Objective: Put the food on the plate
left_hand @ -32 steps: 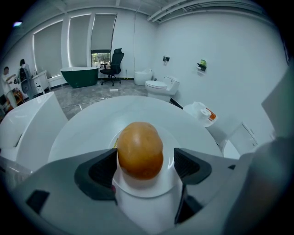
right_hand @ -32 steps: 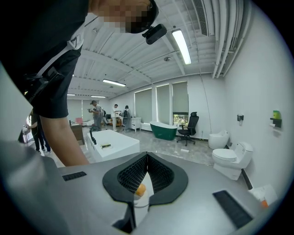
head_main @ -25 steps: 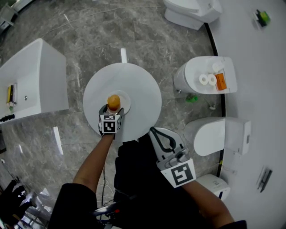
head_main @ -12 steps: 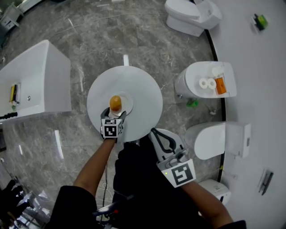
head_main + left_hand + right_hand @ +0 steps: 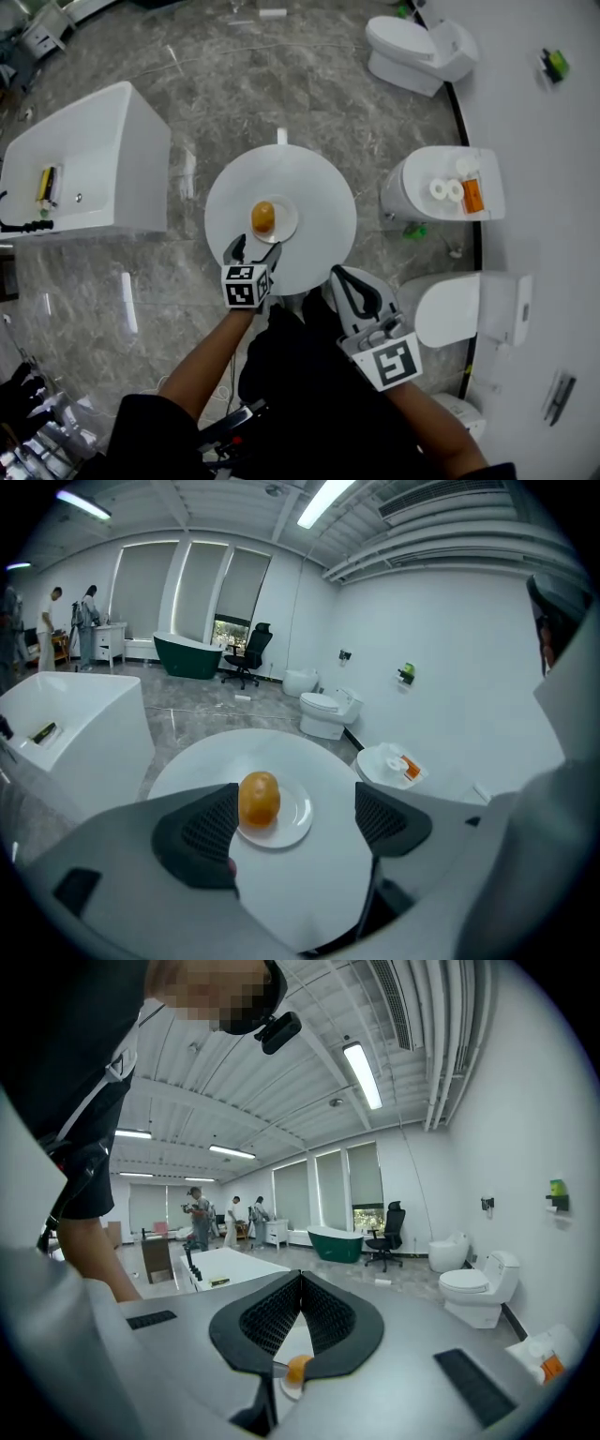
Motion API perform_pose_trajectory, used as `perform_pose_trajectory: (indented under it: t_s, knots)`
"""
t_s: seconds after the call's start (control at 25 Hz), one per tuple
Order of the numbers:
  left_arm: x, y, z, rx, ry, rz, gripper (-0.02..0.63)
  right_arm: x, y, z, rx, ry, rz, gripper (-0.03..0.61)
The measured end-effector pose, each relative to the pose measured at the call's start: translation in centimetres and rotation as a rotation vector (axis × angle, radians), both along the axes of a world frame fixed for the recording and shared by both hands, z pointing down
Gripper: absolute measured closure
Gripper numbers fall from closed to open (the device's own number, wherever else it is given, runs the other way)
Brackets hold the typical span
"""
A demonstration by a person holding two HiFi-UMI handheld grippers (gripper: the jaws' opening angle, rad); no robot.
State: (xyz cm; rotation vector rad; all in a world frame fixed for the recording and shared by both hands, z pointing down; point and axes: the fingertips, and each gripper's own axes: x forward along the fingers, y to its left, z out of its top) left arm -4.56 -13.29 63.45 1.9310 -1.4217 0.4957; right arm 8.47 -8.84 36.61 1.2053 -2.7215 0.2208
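**Reporter:** Seen from above the round table (image 5: 319, 202), where does the job stand?

**Operator:** Pictured here, the food (image 5: 263, 217), an orange-brown, roll-shaped piece, sits on the small white plate (image 5: 285, 223) near the table's middle. It lies toward the plate's left side as I look down, but inside the rim. As I read it, the placing itself is done. Nothing else edible shows on the table.

**Reporter:** And your claws?

**Operator:** My left gripper (image 5: 253, 247) hovers over the table's near edge, just short of the plate. Its jaws are spread wide with nothing between them. Its own camera shows the food beyond the pads, apart from both. My right gripper (image 5: 349, 286) hangs off the table, close to my body on my right. Its jaws are pressed together on nothing, and its camera catches only a sliver of plate and food through the gap below them.

**Reporter:** So what is left?

**Operator:** Little, in my judgement. I see no second item to carry. At most, the left claw needs lifting clear without nudging the plate.

**Reporter:** The surroundings?

**Operator:** It is a showroom floor, with a white bathtub (image 5: 84, 169) to my left and toilets (image 5: 422, 52) along the wall to my right. None of them has a part in this.
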Motion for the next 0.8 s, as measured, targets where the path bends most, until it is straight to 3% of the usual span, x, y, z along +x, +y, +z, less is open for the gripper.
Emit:
perform_pose_trajectory:
  t_s: [0.28, 0.8]
  knots:
    - [-0.7, 1.3, -3.9, 0.062, 0.042, -0.066, 0.238, 0.6, -1.0, -2.3, 0.026, -0.019, 0.021, 0.572]
    - [-2.0, 3.5, -10.5, 0.172, 0.078, -0.146, 0.238, -1.3, 0.0, -3.3, 0.038, -0.045, -0.034, 0.572]
